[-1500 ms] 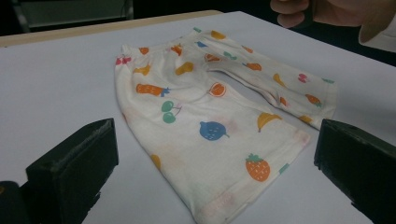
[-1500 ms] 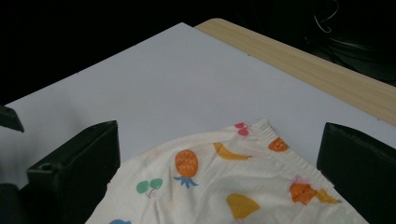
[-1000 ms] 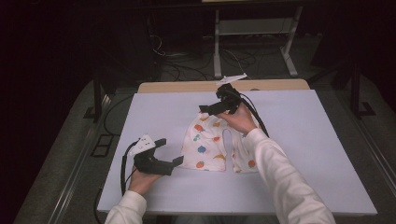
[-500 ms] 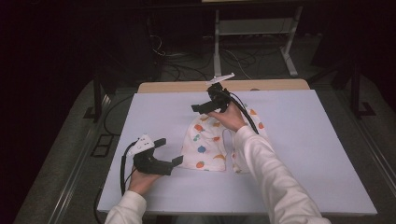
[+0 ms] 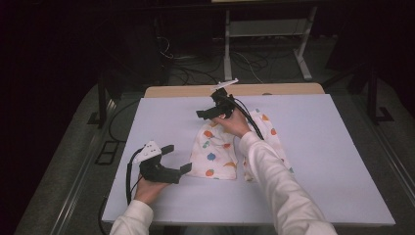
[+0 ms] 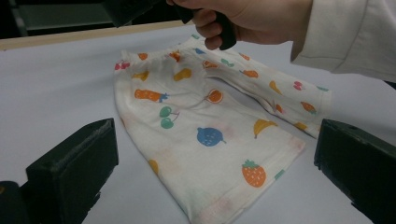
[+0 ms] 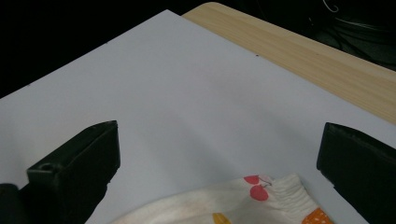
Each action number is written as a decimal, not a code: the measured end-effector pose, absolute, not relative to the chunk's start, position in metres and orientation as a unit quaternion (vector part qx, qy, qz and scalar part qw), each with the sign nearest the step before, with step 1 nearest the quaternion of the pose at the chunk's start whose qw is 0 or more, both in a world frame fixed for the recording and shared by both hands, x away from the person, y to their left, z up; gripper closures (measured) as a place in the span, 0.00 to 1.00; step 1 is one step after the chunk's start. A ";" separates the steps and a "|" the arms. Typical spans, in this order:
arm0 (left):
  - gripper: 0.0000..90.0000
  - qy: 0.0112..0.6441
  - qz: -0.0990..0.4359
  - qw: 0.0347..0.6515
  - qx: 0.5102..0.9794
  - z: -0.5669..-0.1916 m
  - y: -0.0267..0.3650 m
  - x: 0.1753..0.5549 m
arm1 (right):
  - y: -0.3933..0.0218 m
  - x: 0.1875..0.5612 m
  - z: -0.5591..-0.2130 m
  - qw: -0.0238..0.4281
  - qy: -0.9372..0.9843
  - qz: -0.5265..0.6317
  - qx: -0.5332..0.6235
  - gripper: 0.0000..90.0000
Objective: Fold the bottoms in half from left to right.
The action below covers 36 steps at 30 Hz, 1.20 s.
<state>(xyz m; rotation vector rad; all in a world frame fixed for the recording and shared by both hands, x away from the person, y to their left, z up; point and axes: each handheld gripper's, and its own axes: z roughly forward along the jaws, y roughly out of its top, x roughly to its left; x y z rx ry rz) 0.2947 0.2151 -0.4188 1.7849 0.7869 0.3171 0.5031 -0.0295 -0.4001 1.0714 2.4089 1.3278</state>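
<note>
Garment: a small pair of white cotton shorts printed with coloured fruit (image 5: pixel 215 152) is lying flat on the table, near its middle, with the gathered waistband toward the far edge and the two leg openings toward the person.
Garment seen from the left hand-held gripper view: the shorts (image 6: pixel 205 135) are lying spread out, one leg pointing toward the camera, the other leg stretching off to the right under the person's sleeve.
Garment seen from the right hand-held gripper view: the elastic waistband of the shorts (image 7: pixel 261 191) is showing at the bottom edge, between the two jaws.
Left hand-held gripper: the black left hand-held gripper (image 5: pixel 176 159) is sitting low over the table, just beside the near left corner of the shorts, not touching them; its jaws are standing wide apart and holding nothing.
Right hand-held gripper: the black right hand-held gripper (image 5: pixel 208 113) is hovering above the waistband end of the shorts, pointing toward the table's left; its jaws are spread wide and gripping nothing.
Right hand: the person's right hand (image 5: pixel 234 122) is wrapping round the gripper's handle, the white sleeve (image 5: pixel 274 181) crossing over the right leg of the shorts.
Table: the table with its pale lilac-white top (image 5: pixel 333 161) is carrying the shorts; a strip of light wood (image 5: pixel 274 89) is showing along its far edge.
</note>
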 end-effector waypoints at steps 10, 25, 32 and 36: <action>0.00 0.332 0.133 0.552 0.753 -0.419 0.215 0.295 | -0.029 0.515 -0.422 0.092 0.798 0.436 0.405 0.04; 0.00 0.330 0.134 0.551 0.754 -0.419 0.215 0.296 | -0.025 0.517 -0.438 0.115 0.798 0.391 0.444 0.30; 0.00 0.329 0.135 0.551 0.755 -0.419 0.215 0.296 | -0.028 0.519 -0.441 0.120 0.784 0.380 0.477 0.48; 0.00 0.331 0.136 0.551 0.754 -0.419 0.215 0.296 | -0.027 0.520 -0.443 0.122 0.780 0.379 0.483 0.53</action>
